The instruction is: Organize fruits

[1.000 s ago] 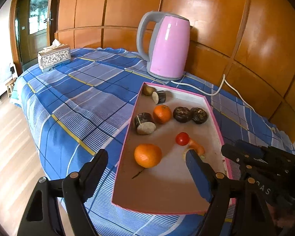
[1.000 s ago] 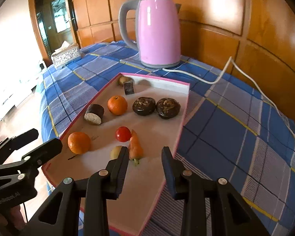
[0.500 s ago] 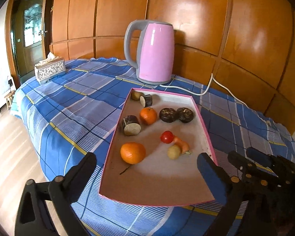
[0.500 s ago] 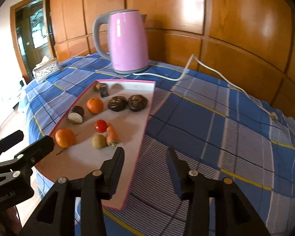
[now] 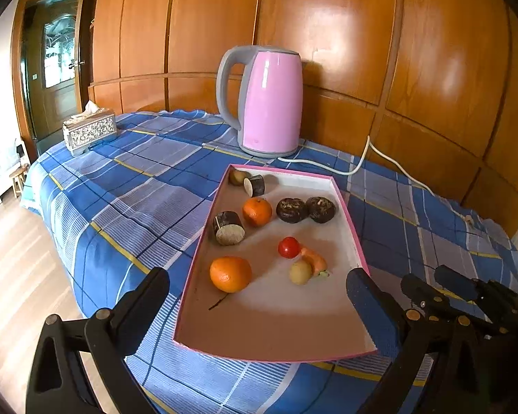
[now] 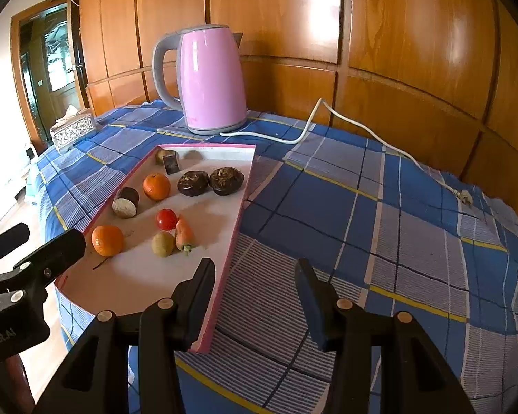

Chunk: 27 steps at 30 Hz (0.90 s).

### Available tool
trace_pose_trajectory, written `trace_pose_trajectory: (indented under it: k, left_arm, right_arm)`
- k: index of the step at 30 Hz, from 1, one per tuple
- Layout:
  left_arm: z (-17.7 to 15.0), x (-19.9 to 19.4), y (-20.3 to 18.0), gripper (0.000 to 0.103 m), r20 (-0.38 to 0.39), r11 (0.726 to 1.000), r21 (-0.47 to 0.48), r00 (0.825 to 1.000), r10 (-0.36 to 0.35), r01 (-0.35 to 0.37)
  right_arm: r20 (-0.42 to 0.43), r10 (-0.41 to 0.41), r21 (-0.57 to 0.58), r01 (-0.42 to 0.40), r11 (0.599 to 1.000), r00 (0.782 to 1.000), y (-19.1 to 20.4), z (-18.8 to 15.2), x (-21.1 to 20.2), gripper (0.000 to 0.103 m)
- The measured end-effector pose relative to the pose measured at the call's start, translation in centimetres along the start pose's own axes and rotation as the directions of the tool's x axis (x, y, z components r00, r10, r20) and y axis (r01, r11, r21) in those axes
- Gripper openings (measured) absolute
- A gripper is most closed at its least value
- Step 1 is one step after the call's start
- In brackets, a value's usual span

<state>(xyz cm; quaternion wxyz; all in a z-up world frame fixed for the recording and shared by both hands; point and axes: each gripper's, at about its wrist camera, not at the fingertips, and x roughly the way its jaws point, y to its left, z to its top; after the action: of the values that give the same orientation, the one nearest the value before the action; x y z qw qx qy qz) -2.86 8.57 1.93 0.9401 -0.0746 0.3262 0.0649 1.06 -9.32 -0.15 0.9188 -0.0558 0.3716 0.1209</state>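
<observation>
All fruits, among them the near orange (image 5: 230, 273) and the tomato (image 5: 289, 247), lie inside the pink-rimmed tray (image 5: 357, 241), fitting a sorted or an unsorted stage, while left gripper (image 5: 259, 305) and right gripper (image 6: 255, 289) hover wide open, empty.

Both tongs (image 5: 259, 296) (image 6: 255, 283): black plastic, 2 fingers w/ blue pads (image 5: 369, 296), brass-coloured screws.

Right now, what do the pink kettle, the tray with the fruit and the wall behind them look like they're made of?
Kettle: probably pink-coated metal or plastic with a satin sheen; its grey handle looks like matte plastic. Tray: likely cardboard, a thin pink rim around a flat, dull white floor, like a box lid. Wall: glossy varnished wood panels, showing grain and bright window reflections.
</observation>
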Motion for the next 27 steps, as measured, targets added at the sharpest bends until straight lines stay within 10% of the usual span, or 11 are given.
trace_pose_trajectory:
  k: [27]
  left_arm:
    - [0.16, -0.05, 0.28, 0.103, 0.02, 0.997, -0.019, 0.997, 0.069, -0.069]
  right_arm:
    - [0.027, -0.007, -0.021, 0.008, 1.0, 1.0, 0.38, 0.28, -0.46, 0.049]
